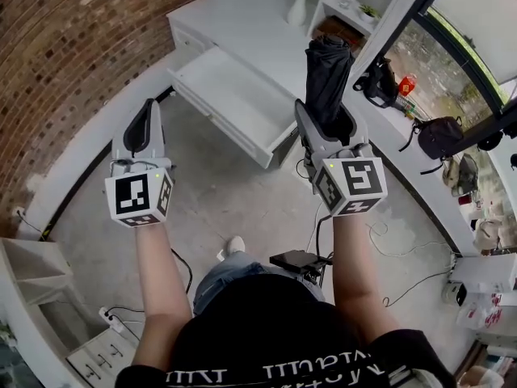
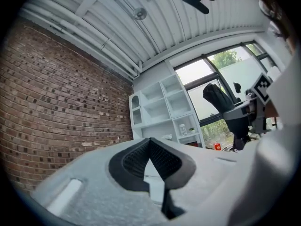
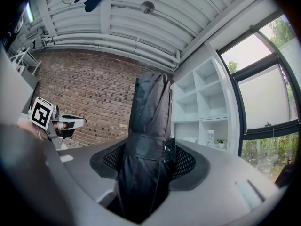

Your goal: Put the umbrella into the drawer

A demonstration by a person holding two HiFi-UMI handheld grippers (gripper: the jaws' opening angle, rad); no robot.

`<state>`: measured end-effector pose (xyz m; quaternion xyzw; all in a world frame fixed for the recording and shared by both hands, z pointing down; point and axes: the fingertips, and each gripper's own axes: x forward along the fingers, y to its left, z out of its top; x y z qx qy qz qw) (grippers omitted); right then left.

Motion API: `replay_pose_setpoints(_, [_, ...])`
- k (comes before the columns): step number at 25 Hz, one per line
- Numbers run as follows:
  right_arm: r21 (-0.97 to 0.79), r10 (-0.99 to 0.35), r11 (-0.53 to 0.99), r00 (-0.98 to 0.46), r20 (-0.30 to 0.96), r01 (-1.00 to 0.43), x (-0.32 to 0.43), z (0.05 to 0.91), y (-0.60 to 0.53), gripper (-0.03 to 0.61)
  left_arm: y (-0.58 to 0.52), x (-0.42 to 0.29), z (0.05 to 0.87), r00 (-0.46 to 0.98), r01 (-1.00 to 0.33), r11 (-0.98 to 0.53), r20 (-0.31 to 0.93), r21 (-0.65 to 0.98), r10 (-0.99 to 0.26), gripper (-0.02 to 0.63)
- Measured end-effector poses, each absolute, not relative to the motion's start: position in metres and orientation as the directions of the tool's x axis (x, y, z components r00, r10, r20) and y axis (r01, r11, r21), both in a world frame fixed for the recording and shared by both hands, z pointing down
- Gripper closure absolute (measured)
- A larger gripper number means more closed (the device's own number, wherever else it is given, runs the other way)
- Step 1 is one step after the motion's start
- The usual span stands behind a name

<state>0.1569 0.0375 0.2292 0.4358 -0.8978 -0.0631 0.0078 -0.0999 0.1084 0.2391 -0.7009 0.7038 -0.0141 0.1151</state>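
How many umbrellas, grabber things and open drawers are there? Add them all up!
umbrella: 1
grippers: 2 (left gripper, right gripper)
open drawer: 1
total: 4

My left tongs held out level, jaws together, empty; my right tongs alongside, jaws clamped on the umbrella.

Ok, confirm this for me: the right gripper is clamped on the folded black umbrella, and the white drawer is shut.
Wrong on the drawer: the head view shows it pulled open. The right gripper is indeed clamped on the folded black umbrella.
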Motion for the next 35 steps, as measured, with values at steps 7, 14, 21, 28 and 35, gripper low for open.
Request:
replay_pose_setpoints(7, [0.110,-0.801,0.592,-0.598,-0.028,-0.799,0.128,0.231,0.003,0.319,0.070,-0.134,0.243,0.033,-0.986,-0.009,-0.139,-0.169,-0.990,0.615])
replay_pose_setpoints(14, [0.107,-0.802,0.593,-0.597,-0.012,-0.798,0.112,0.235,-0.024,0.319,0.046,-0.148,0.249,0.039,-0.987,-0.018,-0.128,-0.162,-0.991,0.615])
replay_pose_setpoints(21, [0.092,-0.796,0.602,-0.605,-0.003,-0.793,0.094,0.246,-0.055,0.319,0.019,-0.158,0.259,0.042,-0.986,-0.023,-0.111,-0.162,-0.993,0.615])
replay_pose_setpoints(28, [0.070,-0.788,0.615,-0.616,0.013,-0.785,0.069,0.262,-0.108,0.319,-0.024,-0.179,0.266,0.034,-0.983,-0.018,-0.090,-0.181,-0.995,0.615])
replay_pose_setpoints(35, [0.049,-0.771,0.637,-0.634,0.060,-0.770,0.035,0.283,-0.178,0.319,-0.094,-0.210,0.272,0.026,-0.984,-0.015,-0.059,-0.179,-0.998,0.615])
